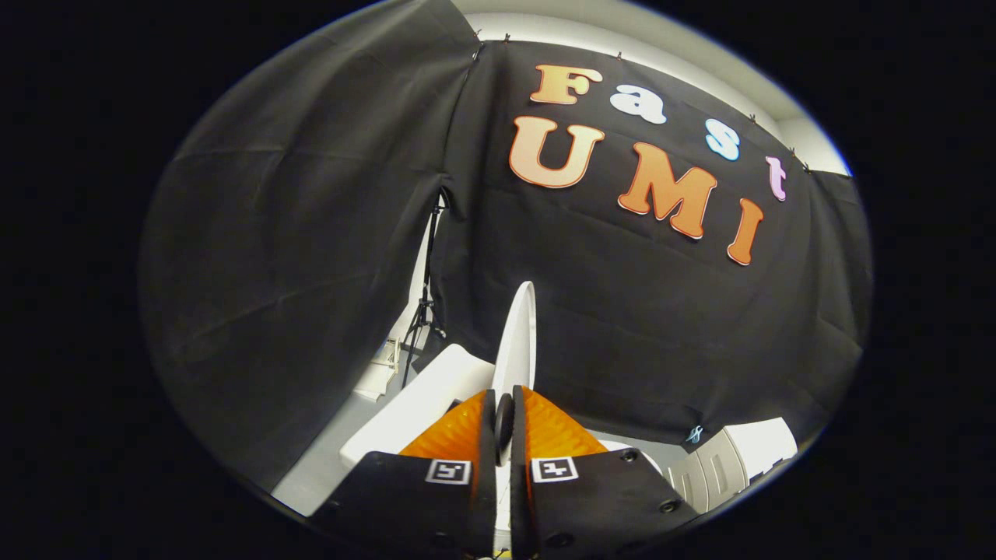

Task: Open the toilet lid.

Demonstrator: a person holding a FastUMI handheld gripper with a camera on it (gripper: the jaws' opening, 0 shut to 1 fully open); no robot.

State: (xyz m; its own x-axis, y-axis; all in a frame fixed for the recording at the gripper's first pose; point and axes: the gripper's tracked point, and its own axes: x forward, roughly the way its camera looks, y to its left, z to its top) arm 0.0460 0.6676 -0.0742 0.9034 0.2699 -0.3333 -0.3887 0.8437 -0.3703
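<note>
Lid: the toilet lid (517, 342) stands raised on edge, its rim pinched between my fingers.
Claw: my gripper (503, 424) is clenched on that rim.
Axis: I judge its long axis near vertical, tip toward the booth wall (311, 233).
Cistern: the white tank (424, 400) sits just left of the lid.
Risk: if I let go before it leans back past upright, it may slam down.

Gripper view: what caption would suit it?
Gripper jaws closed on the edge of the raised white toilet lid.
</note>
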